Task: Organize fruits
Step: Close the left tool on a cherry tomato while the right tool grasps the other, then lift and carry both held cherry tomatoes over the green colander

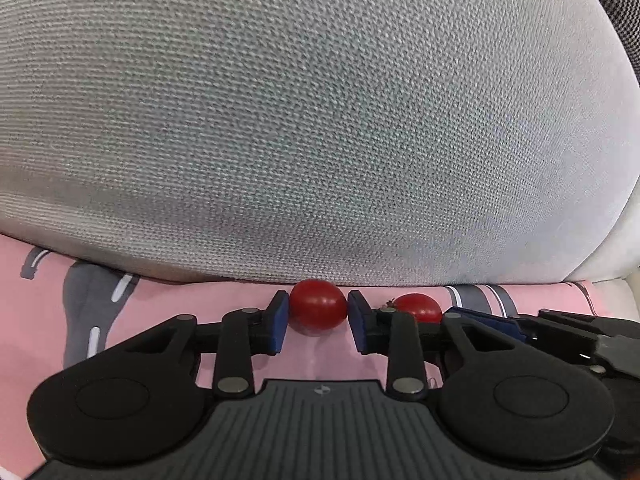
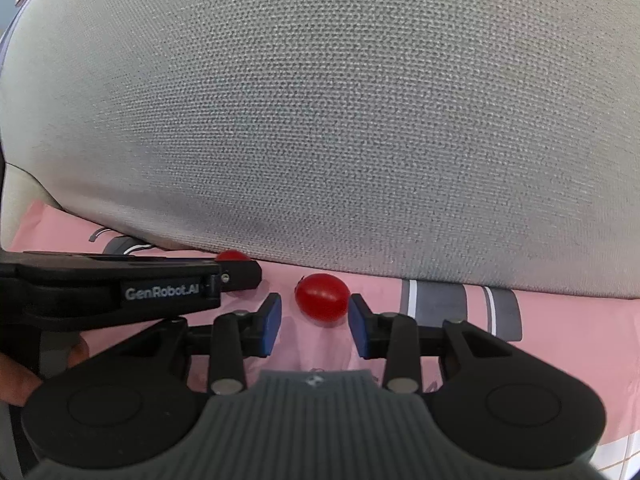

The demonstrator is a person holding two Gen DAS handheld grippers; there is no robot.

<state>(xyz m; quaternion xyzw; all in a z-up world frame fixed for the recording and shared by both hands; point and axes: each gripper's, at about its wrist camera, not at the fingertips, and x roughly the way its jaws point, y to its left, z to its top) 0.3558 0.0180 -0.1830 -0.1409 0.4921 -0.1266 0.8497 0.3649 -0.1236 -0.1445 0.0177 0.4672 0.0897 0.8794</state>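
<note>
Two red cherry tomatoes lie on a pink printed cloth at the foot of a grey cushion. In the left wrist view, my left gripper (image 1: 318, 316) has its blue pads on both sides of one tomato (image 1: 318, 307), touching or nearly touching it. The second tomato (image 1: 418, 307) lies to its right, beside my right gripper (image 1: 500, 320). In the right wrist view, my right gripper (image 2: 315, 320) is open with that tomato (image 2: 322, 295) just ahead, between the fingertips, with gaps on both sides. My left gripper (image 2: 236, 276) is at the left, hiding most of the first tomato (image 2: 232, 256).
A large grey woven cushion (image 1: 320, 120) fills the view just behind the tomatoes and blocks the way forward. The pink cloth (image 2: 560, 340) with grey road prints stretches left and right. A hand (image 2: 16, 372) holds the left gripper.
</note>
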